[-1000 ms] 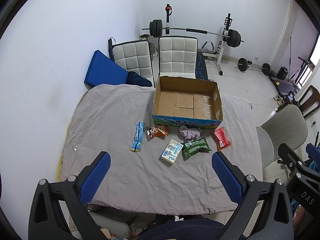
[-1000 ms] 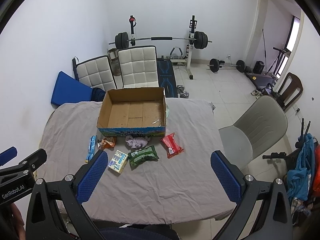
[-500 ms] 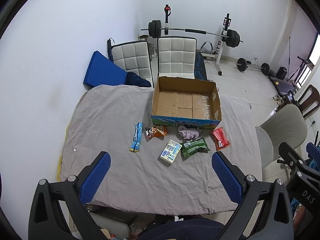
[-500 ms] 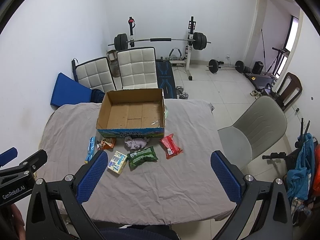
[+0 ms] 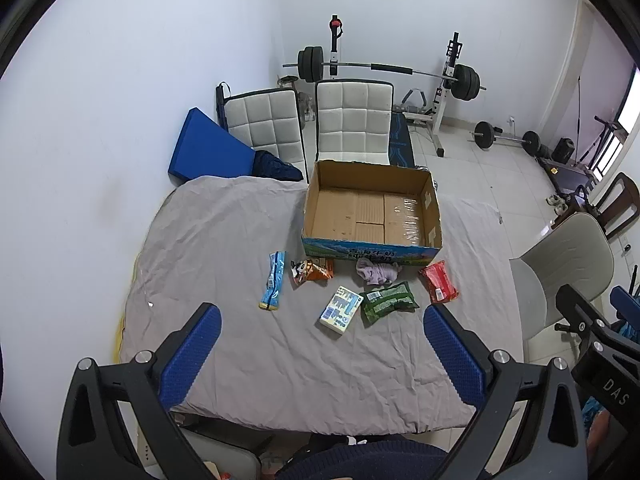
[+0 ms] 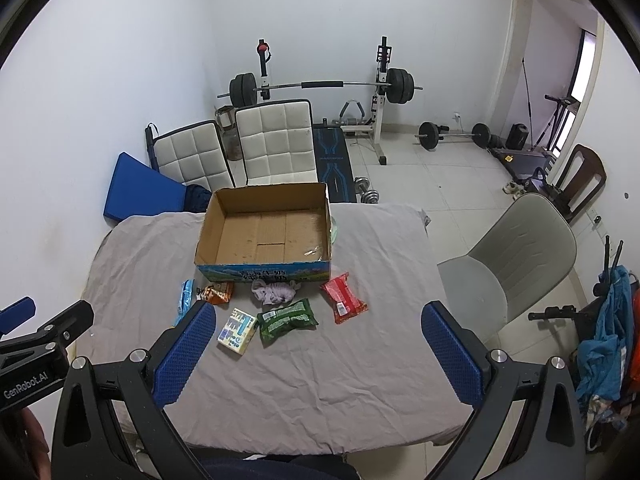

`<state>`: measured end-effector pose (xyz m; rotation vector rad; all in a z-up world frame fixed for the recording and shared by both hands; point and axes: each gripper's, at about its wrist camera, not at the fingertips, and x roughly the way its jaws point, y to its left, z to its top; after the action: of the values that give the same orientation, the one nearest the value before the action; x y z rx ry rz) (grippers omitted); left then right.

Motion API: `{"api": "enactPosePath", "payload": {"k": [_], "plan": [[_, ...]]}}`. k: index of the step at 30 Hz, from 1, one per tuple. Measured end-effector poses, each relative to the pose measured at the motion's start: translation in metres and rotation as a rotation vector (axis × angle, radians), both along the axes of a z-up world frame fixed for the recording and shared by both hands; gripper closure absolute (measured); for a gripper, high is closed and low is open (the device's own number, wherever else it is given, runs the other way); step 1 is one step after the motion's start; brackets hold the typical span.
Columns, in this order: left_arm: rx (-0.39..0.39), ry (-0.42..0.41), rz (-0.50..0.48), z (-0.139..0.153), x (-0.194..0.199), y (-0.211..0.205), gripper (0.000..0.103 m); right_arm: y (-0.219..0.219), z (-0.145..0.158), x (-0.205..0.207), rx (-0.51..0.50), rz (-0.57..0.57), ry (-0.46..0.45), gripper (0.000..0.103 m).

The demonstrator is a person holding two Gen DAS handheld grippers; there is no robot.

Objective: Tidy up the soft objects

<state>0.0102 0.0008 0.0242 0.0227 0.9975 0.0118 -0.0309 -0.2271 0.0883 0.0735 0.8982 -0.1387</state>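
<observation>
We hold our left gripper (image 5: 318, 350) and right gripper (image 6: 316, 346) above the near edge of the grey-covered table (image 5: 224, 240), both with fingers spread wide and grasping nothing. The cardboard box (image 5: 372, 210) stands open at the far side. Just in front of it lie a crumpled cloth (image 5: 376, 272), an orange packet (image 5: 312, 271), a blue packet (image 5: 274, 280), a white carton (image 5: 340, 311), a green packet (image 5: 387, 300) and a red packet (image 5: 439, 282).
</observation>
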Motion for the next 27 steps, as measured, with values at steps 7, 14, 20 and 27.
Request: {"api": "enactPosePath", "payload": {"k": [7,14,20,27], "plan": [[-0.008,0.002,-0.001,0.001,0.002,-0.001,0.0,-0.003,0.001,0.0,0.006,-0.001,-0.008,0.0],[-0.011,0.001,0.0,0.001,0.001,-0.002,0.0,-0.006,-0.003,0.001,0.013,-0.003,-0.003,0.0],[-0.01,0.011,0.002,-0.001,0.007,-0.004,0.0,-0.01,-0.016,0.006,0.026,-0.009,0.009,0.0],[0.03,0.059,0.06,-0.058,0.059,0.006,0.0,-0.038,-0.101,0.068,0.164,-0.034,0.194,0.0]]}}
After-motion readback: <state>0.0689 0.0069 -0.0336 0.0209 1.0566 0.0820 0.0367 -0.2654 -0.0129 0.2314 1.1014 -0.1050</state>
